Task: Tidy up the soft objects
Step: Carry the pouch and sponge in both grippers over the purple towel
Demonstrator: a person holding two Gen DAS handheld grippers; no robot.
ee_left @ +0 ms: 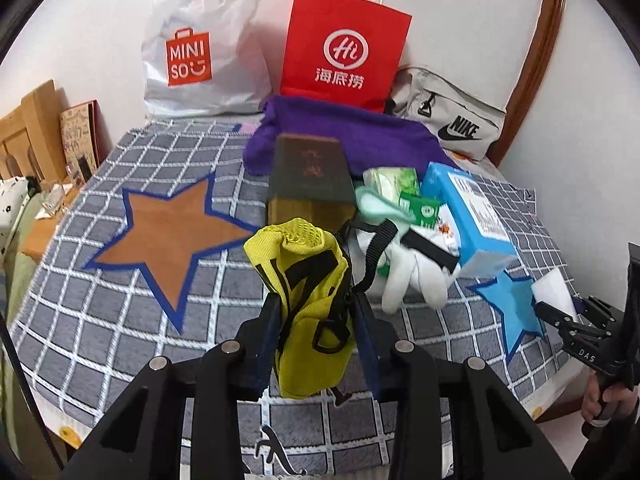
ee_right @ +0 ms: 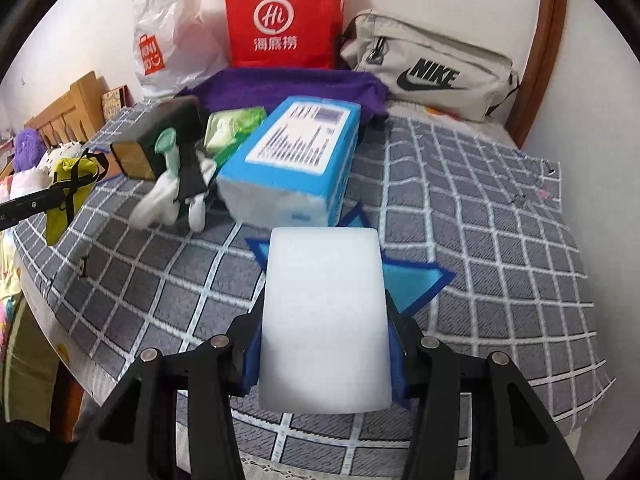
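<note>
- Bed (ee_right: pixel 480 208): grey woven cover, white grid, star patches.
- Left gripper (ee_left: pixel 316 320): jaws pinching a yellow mesh pouch (ee_left: pixel 308 280) (black straps), raised above the cover.
- Right gripper (ee_right: pixel 324 344): jaws clamped on a white foam block (ee_right: pixel 324 312), smooth, rounded corners.
- Behind: blue tissue pack (ee_right: pixel 292 160), white gloves (ee_left: pixel 404 272).
</note>
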